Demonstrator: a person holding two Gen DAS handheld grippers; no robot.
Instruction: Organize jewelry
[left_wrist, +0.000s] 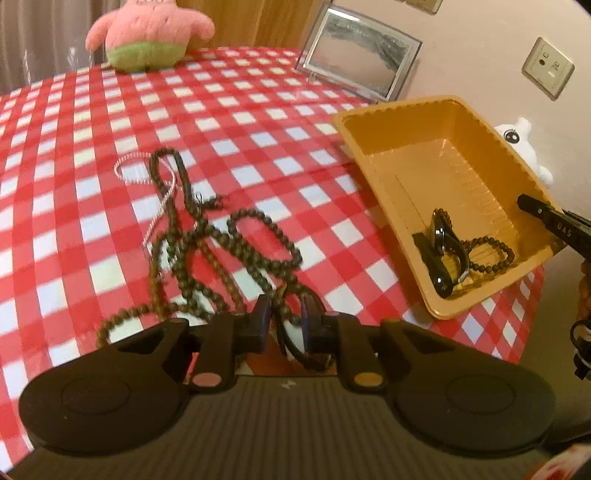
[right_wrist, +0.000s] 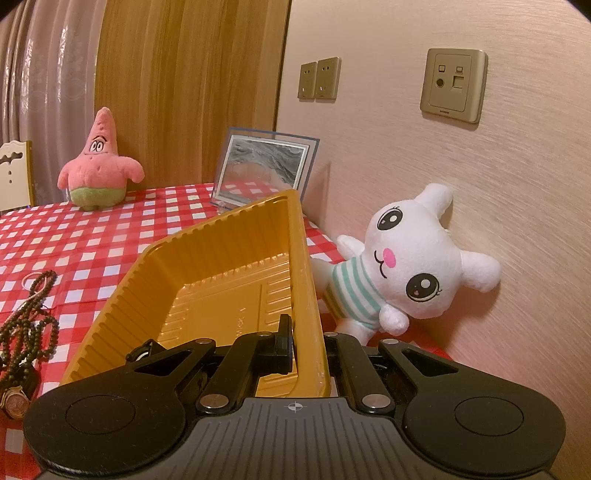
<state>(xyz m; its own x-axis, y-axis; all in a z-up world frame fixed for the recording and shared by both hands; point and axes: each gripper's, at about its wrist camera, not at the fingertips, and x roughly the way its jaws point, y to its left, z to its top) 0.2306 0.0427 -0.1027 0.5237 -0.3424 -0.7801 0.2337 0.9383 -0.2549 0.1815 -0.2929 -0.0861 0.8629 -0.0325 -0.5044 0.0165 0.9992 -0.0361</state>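
Left hand-held gripper (left_wrist: 284, 325) spread astride bead necklace (left_wrist: 207, 254); right hand-held gripper (right_wrist: 308, 345) pinching tray (right_wrist: 221, 266) wall.

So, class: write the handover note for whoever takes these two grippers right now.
Left gripper: open around a dark strap beside the long bead necklace; nothing gripped yet.
Right gripper: shut on the orange tray wall, steadying it.
Done: a bead bracelet and a black clip lie in the tray.
Left: the necklace, a thin pale chain and a watch wait on the checked tablecloth.
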